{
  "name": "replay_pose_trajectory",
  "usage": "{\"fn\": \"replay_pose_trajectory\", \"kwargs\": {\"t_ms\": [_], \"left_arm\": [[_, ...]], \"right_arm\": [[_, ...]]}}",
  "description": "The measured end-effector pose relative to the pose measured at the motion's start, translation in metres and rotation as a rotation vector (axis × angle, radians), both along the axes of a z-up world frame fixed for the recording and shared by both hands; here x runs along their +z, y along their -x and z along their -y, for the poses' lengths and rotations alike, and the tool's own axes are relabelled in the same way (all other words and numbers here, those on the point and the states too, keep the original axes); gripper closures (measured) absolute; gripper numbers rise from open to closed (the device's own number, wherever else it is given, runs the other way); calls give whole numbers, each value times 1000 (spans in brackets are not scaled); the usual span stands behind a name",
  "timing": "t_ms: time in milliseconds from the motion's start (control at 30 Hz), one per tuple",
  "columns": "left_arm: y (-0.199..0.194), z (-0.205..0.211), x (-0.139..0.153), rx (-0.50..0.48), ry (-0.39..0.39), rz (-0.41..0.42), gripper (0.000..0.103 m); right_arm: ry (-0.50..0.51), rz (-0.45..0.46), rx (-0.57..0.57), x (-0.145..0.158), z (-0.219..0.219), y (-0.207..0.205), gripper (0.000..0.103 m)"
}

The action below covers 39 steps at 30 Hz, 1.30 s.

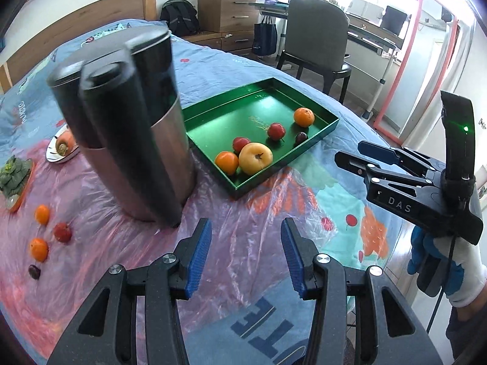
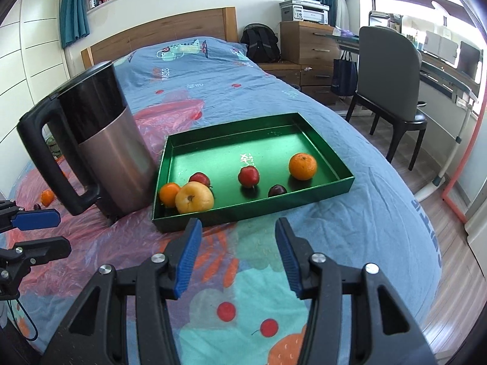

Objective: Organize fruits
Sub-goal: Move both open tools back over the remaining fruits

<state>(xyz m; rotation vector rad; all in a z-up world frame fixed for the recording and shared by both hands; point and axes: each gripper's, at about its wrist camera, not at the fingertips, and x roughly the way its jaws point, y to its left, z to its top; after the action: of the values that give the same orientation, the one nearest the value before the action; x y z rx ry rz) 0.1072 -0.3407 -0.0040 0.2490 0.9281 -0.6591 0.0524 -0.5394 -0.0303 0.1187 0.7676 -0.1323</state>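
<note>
Green shallow metal tray (image 1: 307, 144) on bed holds six fruits. Four loose fruits remain beyond tall steel-and-black kettle (image 1: 131, 140), on side away from tray: nearest small orange (image 1: 39, 249). Left tool (image 1: 246, 255) spread, empty; right tool (image 2: 239, 257) spread, empty. Swing left tool wide round kettle, descend straddling orange.

The shallow green rectangular tray (image 2: 334, 187) has a glossy, mirror-like floor that catches glare. The tall kettle (image 2: 118, 152) has a brushed steel lower body, a dark glossy upper band and a matt black plastic handle. Thin, crinkled pink plastic film (image 1: 249, 243) lies shiny over the matt printed blue cotton bedsheet (image 2: 213, 91). The headboard (image 2: 170, 30) is smooth wood. The blue gripper pads (image 1: 199, 255) look ribbed and rubbery, on matt black plastic arms.
</note>
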Motion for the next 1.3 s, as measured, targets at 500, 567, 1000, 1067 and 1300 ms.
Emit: {"fn": "replay_pose_trajectory", "kwargs": {"t_ms": [500, 567, 1000, 1067, 1300], "left_arm": [[54, -97, -5, 149, -29, 20, 57], [59, -110, -6, 173, -31, 20, 57], [35, -236, -34, 451, -38, -2, 57], [25, -258, -42, 493, -39, -7, 57], [-15, -320, -68, 584, -50, -11, 57]], "right_arm": [[-1, 9, 69, 23, -66, 50, 40], [-1, 6, 85, 24, -74, 55, 40], [1, -10, 317, 25, -188, 30, 40], [1, -15, 357, 22, -209, 20, 40], [-26, -59, 474, -3, -281, -32, 40]]}}
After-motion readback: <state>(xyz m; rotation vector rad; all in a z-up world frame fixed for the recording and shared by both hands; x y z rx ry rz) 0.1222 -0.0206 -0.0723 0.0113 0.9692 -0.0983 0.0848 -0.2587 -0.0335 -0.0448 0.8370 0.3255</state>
